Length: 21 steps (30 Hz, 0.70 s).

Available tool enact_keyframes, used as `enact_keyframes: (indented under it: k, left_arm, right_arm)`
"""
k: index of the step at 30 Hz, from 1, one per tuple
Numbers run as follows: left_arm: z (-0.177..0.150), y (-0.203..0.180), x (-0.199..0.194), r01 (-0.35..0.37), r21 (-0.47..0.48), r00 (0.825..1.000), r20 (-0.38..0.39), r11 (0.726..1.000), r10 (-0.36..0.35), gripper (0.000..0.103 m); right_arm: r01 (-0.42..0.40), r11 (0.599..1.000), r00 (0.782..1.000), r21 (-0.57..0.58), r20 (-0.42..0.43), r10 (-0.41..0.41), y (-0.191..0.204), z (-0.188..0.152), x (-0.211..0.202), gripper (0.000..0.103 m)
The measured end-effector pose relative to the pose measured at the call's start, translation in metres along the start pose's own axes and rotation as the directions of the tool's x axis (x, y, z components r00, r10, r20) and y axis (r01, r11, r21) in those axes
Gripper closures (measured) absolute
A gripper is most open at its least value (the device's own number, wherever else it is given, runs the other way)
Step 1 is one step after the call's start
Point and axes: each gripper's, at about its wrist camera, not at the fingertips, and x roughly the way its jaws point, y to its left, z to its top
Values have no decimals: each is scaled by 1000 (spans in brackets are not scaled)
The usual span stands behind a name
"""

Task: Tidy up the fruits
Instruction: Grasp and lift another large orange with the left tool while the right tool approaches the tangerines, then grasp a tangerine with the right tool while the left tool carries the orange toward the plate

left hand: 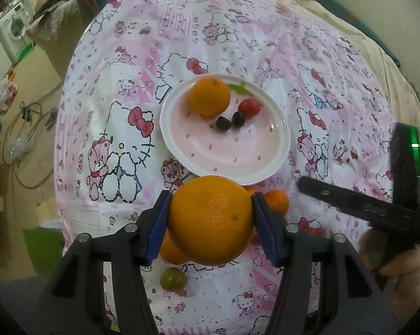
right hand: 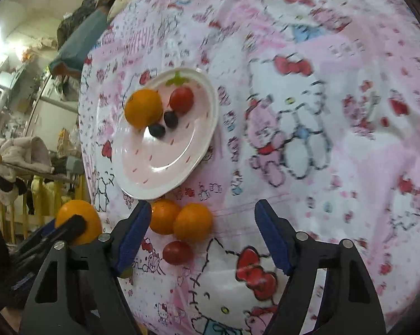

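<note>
My left gripper (left hand: 211, 197) is shut on a large orange (left hand: 210, 220), held above the bedspread just in front of the pink plate (left hand: 224, 153). On the plate lie an orange (left hand: 209, 95), a cherry tomato (left hand: 249, 107) and two dark grapes (left hand: 224, 123). My right gripper (right hand: 204, 206) is open over the cloth, with two small oranges (right hand: 164, 216) (right hand: 193, 224) and a red cherry tomato (right hand: 178, 252) lying near its left finger, untouched. A green fruit (left hand: 173, 278) rests on the cloth below the held orange.
The fruit lies on a pink cartoon-print bedspread (left hand: 265, 42) over a bed. Left of the bed are a floor with cables (left hand: 23, 145) and a washing machine (left hand: 13, 28). A hand (left hand: 405, 265) holds the right gripper at the right edge.
</note>
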Motion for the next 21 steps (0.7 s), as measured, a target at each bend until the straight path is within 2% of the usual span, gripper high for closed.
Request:
enact_keyframes:
  k: [3,7,11,14,15,16,21]
  left_arm:
    - [1,1,-1,4,-5,1000,-2,1000,-4,49]
    - [2,5,-1,10,-25,1000,-5,1000,-11,49]
    - [3,7,2,19,-44,1000,-21,999,-20,49]
    - [3,5,2,24,-45,999,-24,999,-25,49]
    - [3,4,2,25,-41,999,-23,999,-26,49]
    - [3,4,2,26,-40,999,-22,999,-27,49]
    - [4,4,1,2,-36,1000,-3,999,-3,49]
  right_arm:
    - [-2,1000,999,7,-32,3,2,4,15,29]
    - [15,1000,997,0,-71,-15,4,3,30,39]
    - [21,1000,995,-15,-97,-22,6,1,41,43]
    - [40,999,993,-35,-107,-43,8,1,46,58]
    - [38,998,993,-46,-107,-42,8,2,46,69]
    - [17,999,994,-52,-109,-23,9,1,46,72]
    - [1,998,994,-60,-106,-8,11,0,43,73]
